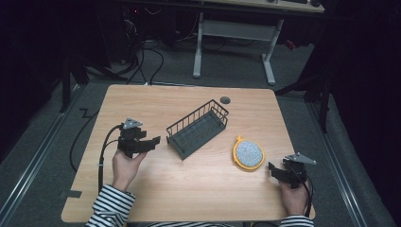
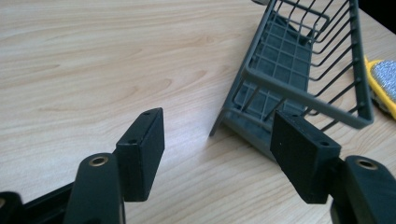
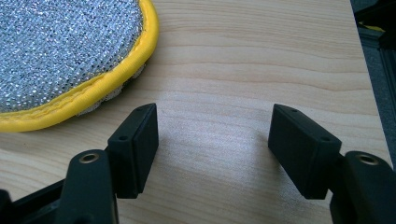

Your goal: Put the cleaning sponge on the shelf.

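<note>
scrubber pad [image 1: 248,153] lies just right of wire basket [image 1: 197,128], nearest right gripper [image 1: 279,171]; left gripper [image 1: 150,142] faces basket's near end; both jaws wide, empty

1 wire basket [image 1: 197,128], 1 round yellow-rimmed scrub pad [image 1: 248,153], 1 table [image 1: 189,184], 2 grippers: L [image 1: 153,141], R [image 1: 271,167]

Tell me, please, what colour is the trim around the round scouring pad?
Yellow trim around the pad's sparkly silver mesh; the right gripper view shows it best.

wire basket [image 1: 197,128] (mid-table), round scrubber [image 1: 248,153]
</note>
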`<control>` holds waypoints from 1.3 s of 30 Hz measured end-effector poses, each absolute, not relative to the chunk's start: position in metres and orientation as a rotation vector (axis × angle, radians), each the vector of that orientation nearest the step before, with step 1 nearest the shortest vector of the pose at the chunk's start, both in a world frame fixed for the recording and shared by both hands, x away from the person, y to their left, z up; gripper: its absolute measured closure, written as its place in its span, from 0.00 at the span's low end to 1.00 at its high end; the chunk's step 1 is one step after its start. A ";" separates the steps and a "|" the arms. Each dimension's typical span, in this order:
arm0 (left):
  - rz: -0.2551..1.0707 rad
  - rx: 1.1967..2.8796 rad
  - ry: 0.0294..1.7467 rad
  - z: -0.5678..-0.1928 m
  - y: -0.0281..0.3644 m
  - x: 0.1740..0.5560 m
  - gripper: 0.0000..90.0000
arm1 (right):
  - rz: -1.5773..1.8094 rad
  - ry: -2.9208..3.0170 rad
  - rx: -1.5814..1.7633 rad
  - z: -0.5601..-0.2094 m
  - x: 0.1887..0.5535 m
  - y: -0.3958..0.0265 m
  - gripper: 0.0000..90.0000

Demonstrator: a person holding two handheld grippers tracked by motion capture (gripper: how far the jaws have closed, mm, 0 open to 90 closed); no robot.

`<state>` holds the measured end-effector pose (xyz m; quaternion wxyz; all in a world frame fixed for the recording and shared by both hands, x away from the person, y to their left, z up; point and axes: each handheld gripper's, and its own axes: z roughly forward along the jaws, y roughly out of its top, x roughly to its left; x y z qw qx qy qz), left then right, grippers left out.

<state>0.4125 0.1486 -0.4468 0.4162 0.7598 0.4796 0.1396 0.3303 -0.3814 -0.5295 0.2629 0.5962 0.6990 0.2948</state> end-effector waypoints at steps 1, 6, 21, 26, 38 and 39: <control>0.351 1.908 1.204 -0.447 0.149 0.412 0.40 | 0.797 1.891 1.612 -0.529 0.330 -0.381 0.37; 0.345 1.902 1.217 -0.455 0.154 0.403 0.40 | 0.797 1.891 1.612 -0.529 0.330 -0.381 0.37; 0.428 1.925 1.295 -0.504 0.163 0.389 0.41 | 0.798 1.885 1.618 -0.529 0.331 -0.382 0.38; 0.457 1.939 1.333 -0.518 0.168 0.388 0.41 | 0.794 1.880 1.620 -0.529 0.331 -0.382 0.40; 0.554 1.929 1.353 -0.528 0.180 0.388 0.41 | 0.806 1.886 1.618 -0.529 0.330 -0.382 0.41; 0.561 1.934 1.355 -0.529 0.180 0.388 0.41 | 0.807 1.890 1.613 -0.529 0.329 -0.382 0.41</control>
